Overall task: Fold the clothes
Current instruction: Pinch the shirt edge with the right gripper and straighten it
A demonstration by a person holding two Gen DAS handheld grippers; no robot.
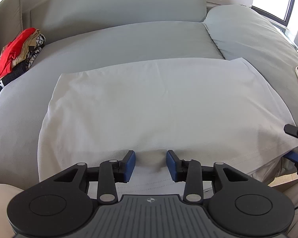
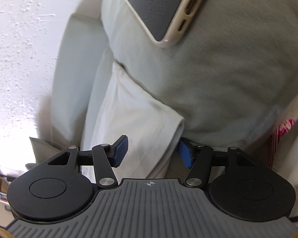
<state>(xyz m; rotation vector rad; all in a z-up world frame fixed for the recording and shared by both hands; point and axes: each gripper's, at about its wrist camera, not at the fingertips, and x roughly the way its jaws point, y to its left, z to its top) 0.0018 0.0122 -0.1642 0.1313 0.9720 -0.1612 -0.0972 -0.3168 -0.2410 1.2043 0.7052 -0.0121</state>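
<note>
Where sofa (image 1: 129, 39) bears: one white garment (image 1: 149, 103), two tongs.

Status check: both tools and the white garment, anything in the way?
Left tool open at near hem of white garment. Right tool open, straddling its corner. Phone on sofa arm beyond that corner; clothes pile far left.

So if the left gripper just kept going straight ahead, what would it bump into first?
Probably the white garment: the open left gripper already straddles a small raised fold at its near edge. Beyond lies only the grey sofa.
</note>
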